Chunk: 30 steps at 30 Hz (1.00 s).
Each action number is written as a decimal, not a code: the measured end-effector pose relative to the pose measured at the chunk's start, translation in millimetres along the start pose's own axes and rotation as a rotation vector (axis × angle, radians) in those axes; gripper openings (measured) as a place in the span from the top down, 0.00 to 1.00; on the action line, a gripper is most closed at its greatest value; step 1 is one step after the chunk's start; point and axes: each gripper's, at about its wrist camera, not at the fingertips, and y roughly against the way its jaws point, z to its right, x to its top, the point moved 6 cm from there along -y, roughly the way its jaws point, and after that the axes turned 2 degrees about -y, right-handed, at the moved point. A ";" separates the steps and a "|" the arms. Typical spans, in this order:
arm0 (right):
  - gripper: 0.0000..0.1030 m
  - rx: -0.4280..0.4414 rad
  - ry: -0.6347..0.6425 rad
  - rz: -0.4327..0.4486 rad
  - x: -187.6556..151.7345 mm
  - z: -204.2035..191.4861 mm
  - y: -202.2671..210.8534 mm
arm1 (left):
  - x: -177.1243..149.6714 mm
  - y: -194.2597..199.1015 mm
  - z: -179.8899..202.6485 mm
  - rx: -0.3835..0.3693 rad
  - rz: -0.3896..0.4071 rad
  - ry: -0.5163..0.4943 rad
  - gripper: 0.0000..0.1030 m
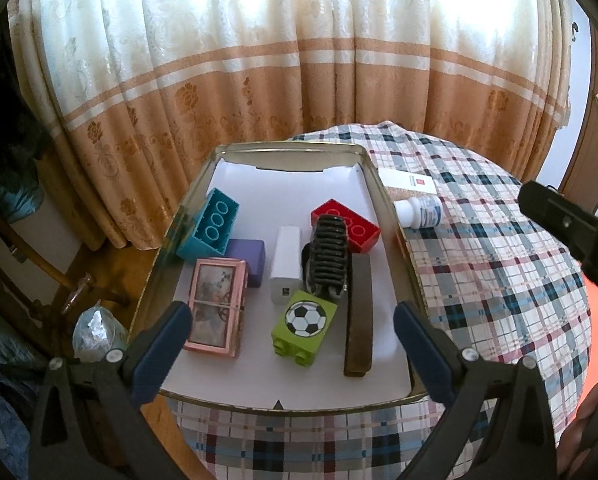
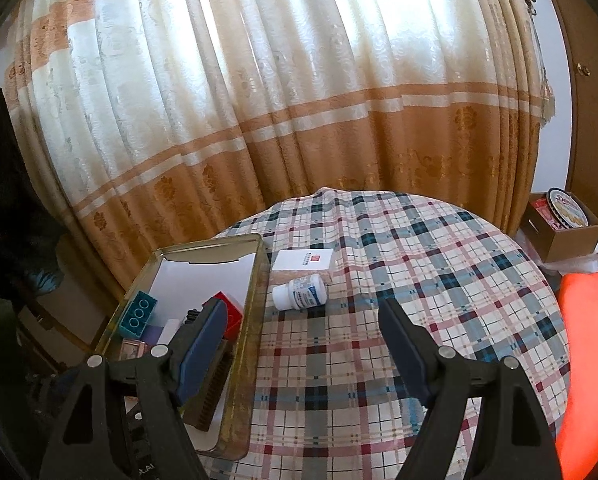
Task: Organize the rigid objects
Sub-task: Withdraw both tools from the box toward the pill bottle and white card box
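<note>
The white pill bottle (image 2: pixel 301 291) lies on its side on the plaid tablecloth (image 2: pixel 399 280), a little left of centre in the right wrist view, just beside the metal tray's (image 2: pixel 255 276) right rim and just in front of a flat white box (image 2: pixel 305 260). These 2 things are the only ones left outside the tray, so 1 of them is probably next. The bottle looks light, stiff and smooth, and being round it may roll or squirt out of a pinch; gripping across the labelled body, near its middle, seems safer than the cap end. The box is thin and low, so it would need a hold across its narrow edges. The right gripper (image 2: pixel 303 354) hangs released above the cloth, nothing between its pads. In the left wrist view the left gripper (image 1: pixel 293 342) is likewise spread wide and empty over the tray's near end, above the green football block (image 1: pixel 303 326), pink case (image 1: pixel 217 306) and brown strip (image 1: pixel 359 314).
</note>
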 end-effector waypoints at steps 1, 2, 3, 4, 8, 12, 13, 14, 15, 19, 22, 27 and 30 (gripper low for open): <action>0.22 -0.001 -0.001 -0.001 0.2 1.1 -0.3 | -0.1 -0.3 0.9 0.000 -0.001 -0.002 0.01; 0.22 -0.003 -0.001 -0.002 0.5 2.0 -0.4 | -0.2 -0.3 1.7 0.000 -0.002 -0.003 0.01; 0.22 -0.005 -0.002 -0.001 0.7 3.2 -0.1 | -0.1 -0.3 2.3 -0.002 -0.003 -0.004 0.01; 0.22 -0.009 -0.003 0.000 1.1 5.0 0.1 | -0.1 -0.5 3.3 -0.003 -0.004 -0.004 0.01; 0.22 -0.023 -0.003 0.000 1.1 11.0 0.6 | 0.2 -1.5 9.8 -0.005 -0.006 -0.016 0.01; 0.22 -0.033 -0.017 0.004 1.8 19.1 1.4 | 0.9 -2.6 17.7 -0.008 -0.005 -0.030 0.01; 0.22 -0.037 -0.018 0.004 1.9 21.2 1.6 | 1.2 -2.9 19.7 -0.009 -0.005 -0.032 0.01; 0.22 -0.039 -0.018 0.005 1.9 22.8 1.8 | 1.6 -3.3 22.0 -0.012 -0.005 -0.035 0.01; 0.22 -0.042 -0.019 0.005 2.1 24.9 2.0 | 2.1 -3.8 23.8 -0.013 -0.005 -0.037 0.01; 0.22 -0.060 -0.018 0.008 3.0 33.1 2.4 | 2.6 -4.0 37.5 -0.025 0.004 -0.065 0.01; 0.22 -0.076 -0.023 0.010 3.3 41.2 3.0 | 2.0 -3.8 53.5 -0.037 0.012 -0.108 0.01; 0.22 -0.132 -0.050 0.036 6.2 63.4 9.5 | 6.3 -4.9 81.9 -0.061 0.031 -0.168 0.01; 0.22 -0.155 -0.072 0.040 9.0 79.1 12.2 | 11.2 -7.0 98.7 -0.066 0.044 -0.198 0.01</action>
